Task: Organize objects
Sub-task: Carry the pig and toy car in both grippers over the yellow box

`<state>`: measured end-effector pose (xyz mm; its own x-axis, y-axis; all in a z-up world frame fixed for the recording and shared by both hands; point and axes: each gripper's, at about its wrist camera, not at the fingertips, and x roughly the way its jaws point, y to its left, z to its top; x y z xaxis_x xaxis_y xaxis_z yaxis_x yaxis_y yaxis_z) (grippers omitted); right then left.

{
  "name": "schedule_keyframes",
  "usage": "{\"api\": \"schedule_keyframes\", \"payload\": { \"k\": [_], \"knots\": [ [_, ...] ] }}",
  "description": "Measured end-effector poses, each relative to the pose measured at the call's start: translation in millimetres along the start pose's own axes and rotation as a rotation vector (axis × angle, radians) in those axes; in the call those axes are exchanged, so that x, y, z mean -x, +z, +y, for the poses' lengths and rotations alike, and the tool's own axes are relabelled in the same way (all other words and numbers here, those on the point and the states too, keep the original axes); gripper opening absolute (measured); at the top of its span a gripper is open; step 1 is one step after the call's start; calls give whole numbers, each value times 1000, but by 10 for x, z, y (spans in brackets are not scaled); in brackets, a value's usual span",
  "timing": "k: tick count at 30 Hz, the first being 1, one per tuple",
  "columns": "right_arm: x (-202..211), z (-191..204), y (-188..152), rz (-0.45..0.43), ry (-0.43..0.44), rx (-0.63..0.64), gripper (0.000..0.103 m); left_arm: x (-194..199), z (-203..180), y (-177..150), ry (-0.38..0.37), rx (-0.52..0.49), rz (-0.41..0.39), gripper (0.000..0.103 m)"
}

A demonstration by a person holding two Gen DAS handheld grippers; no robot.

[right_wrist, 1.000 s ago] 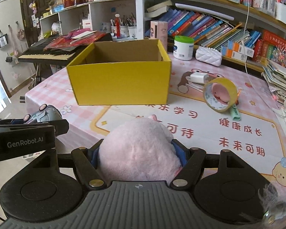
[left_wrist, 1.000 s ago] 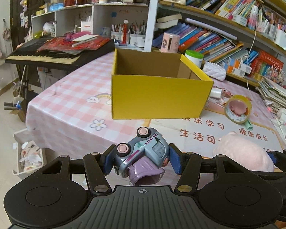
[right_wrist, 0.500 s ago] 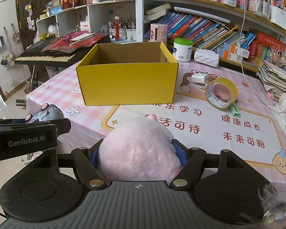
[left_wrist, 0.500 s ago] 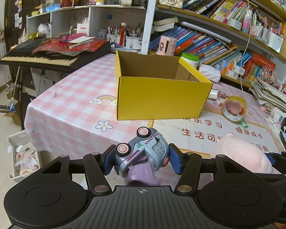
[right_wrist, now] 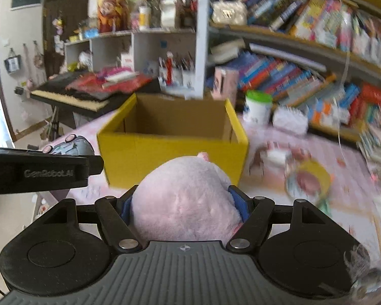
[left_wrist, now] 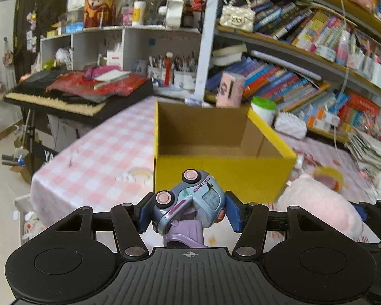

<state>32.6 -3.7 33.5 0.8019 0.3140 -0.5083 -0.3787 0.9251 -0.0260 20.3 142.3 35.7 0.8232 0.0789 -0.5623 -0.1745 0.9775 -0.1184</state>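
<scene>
My left gripper (left_wrist: 188, 213) is shut on a grey-blue toy truck (left_wrist: 190, 203) with pink wheels, tipped on its side with a purple part hanging below. My right gripper (right_wrist: 185, 206) is shut on a round pink plush toy (right_wrist: 185, 198). Both hang in the air just in front of an open yellow cardboard box (left_wrist: 223, 175) on the pink checked table (left_wrist: 101, 157); the box's brown inside looks bare. The plush (left_wrist: 317, 208) shows at the right of the left wrist view. In the right wrist view the truck (right_wrist: 73, 145) and the left gripper's black body show at the left.
A yellow tape roll (right_wrist: 310, 180) and a small white item (right_wrist: 276, 155) lie on the table right of the box. A green-lidded white jar (right_wrist: 256, 109) and pink carton (left_wrist: 231, 89) stand behind it. Bookshelves (left_wrist: 304, 50) fill the back; a keyboard (left_wrist: 71, 94) stands left.
Both grippers have risen and moved toward the yellow box, which now looks closer and shows more of its inside. The truck and plush stay gripped as before.
</scene>
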Motion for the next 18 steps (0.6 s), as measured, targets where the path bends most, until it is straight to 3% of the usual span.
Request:
{"api": "schedule_keyframes", "payload": {
  "k": [10,18],
  "knots": [
    [-519,-441,672,-133,84,22,71,-342,-255,579,88,4,-88,57],
    [-1095,-535,842,-88,184,108,71,-685,-315,723,186,34,-67,57]
  ]
}}
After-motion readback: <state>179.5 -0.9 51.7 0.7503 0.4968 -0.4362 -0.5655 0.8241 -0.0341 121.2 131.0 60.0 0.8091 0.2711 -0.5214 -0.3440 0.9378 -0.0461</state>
